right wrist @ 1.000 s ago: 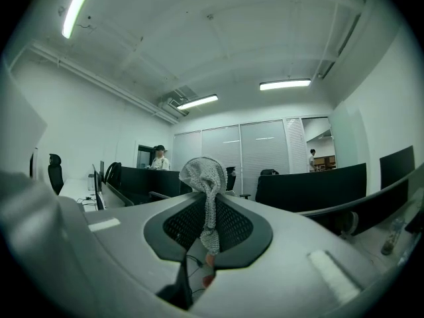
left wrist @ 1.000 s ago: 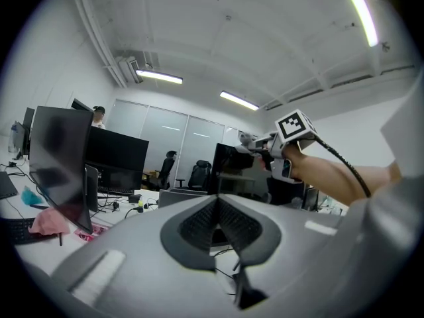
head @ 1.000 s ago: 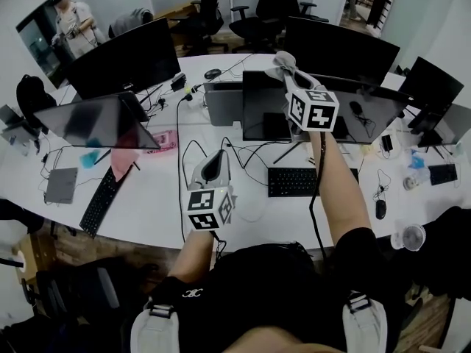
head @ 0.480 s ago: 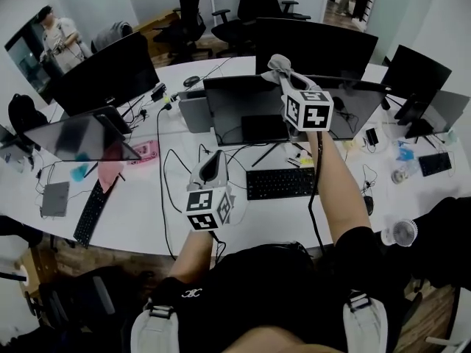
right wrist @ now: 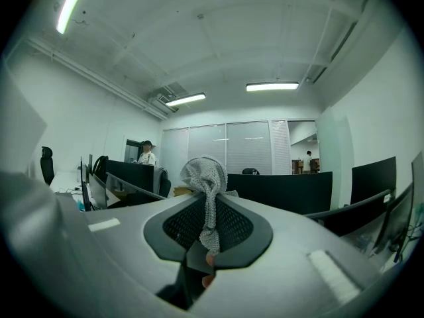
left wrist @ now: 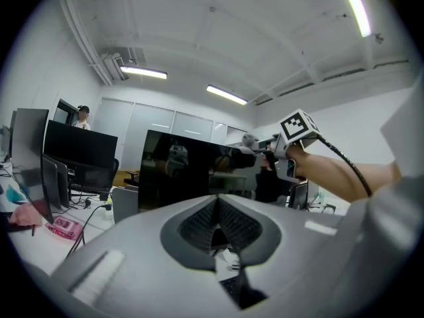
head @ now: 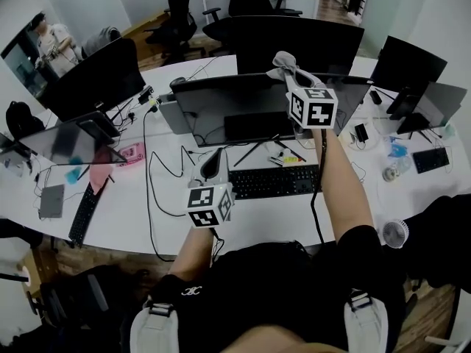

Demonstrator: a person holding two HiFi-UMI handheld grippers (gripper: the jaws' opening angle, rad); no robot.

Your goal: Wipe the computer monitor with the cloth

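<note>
The cloth (right wrist: 204, 174), a grey knitted wad, is pinched in your right tool (right wrist: 208, 209): its jaws are clenched on it, one bunch bulging above the tips and a narrow strip hanging down between the black pads. In the head view you hold that cloth (head: 282, 60) up at the top edge of the computer monitor (head: 221, 103), toward the screen's right half; whether the fabric touches the panel, I cannot tell. The monitor is dark and stands at the middle of the white tabletop (head: 132, 206), tilted a little toward you. Your left tool (head: 213, 165) hangs lower, in front of the screen and just above the left end of the black keyboard (head: 274, 182); in its own view the left tool (left wrist: 217, 222) has its jaws drawn together, with nothing gripped between them, and it looks at the monitor's face. Black cables (head: 151, 190) loop over the tabletop left of the keyboard. A pink object (head: 131, 153) lies further left, beside a second, tilted screen (head: 66, 138). A small white fan (head: 394, 234) sits at the near right edge. Further monitors (head: 294, 39) line the far side of the tabletop, with office chairs (head: 180, 13) behind them.
</note>
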